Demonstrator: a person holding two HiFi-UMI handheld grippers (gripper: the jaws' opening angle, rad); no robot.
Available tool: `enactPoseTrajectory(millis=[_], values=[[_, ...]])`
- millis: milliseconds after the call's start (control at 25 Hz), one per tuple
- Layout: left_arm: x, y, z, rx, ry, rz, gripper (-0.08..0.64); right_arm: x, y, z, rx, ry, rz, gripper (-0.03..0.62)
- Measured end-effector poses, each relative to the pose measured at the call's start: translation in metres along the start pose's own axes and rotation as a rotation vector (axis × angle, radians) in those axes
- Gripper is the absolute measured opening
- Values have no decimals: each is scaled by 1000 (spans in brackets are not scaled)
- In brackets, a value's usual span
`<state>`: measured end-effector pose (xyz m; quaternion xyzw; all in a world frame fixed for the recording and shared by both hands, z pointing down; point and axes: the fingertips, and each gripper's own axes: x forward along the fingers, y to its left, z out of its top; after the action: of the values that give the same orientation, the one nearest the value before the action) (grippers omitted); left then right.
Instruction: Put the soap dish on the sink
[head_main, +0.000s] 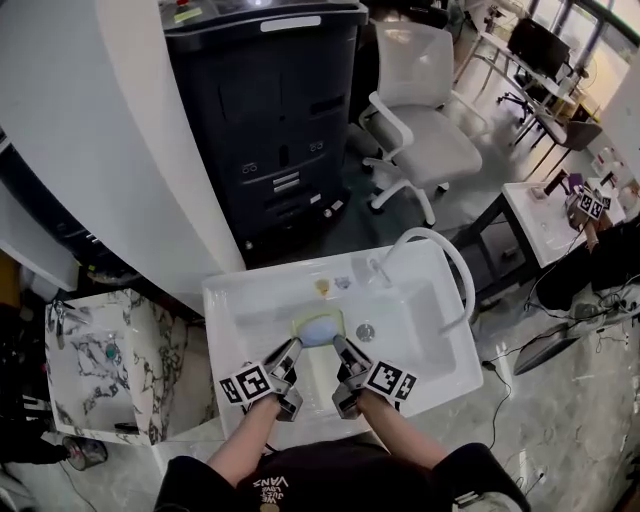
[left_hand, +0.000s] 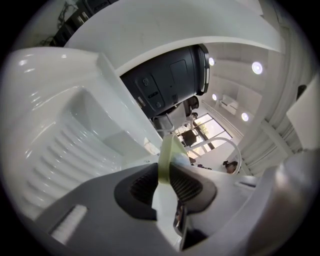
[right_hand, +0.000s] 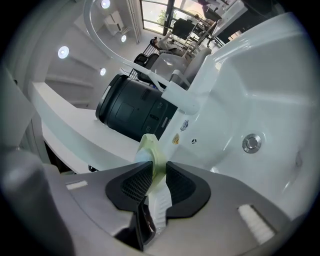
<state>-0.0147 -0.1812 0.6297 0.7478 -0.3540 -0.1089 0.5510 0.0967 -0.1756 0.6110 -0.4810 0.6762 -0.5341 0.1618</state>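
In the basin of the white sink (head_main: 430, 350) (its curved faucet (head_main: 440, 240) arches at the back rim), the left gripper (head_main: 294, 349) and right gripper (head_main: 339, 347) each clamp an opposite edge of the pale green soap dish (head_main: 304, 322), just beside the drain (head_main: 366, 331), with a blue soap bar (head_main: 320, 331) lying in it.

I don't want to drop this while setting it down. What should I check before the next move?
1. Grip of left hand-held gripper on the soap dish rim: ok, the pads pinch it.
2. Grip of right hand-held gripper on the opposite rim: ok.
3. Blue soap seated in the dish: ok.
4. Dish over the sink basin, clear of the faucet: ok.
5. Dish resting on the sink: cannot tell.
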Motion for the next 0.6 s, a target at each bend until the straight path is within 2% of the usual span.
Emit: enactPoseTrajectory(millis=[320, 600], values=[[32, 21, 16, -13, -33, 35, 124, 36, -21, 19, 4, 39, 3, 84], [60, 38, 20, -66, -34, 69, 124, 58, -42, 35, 10, 64, -20, 84]])
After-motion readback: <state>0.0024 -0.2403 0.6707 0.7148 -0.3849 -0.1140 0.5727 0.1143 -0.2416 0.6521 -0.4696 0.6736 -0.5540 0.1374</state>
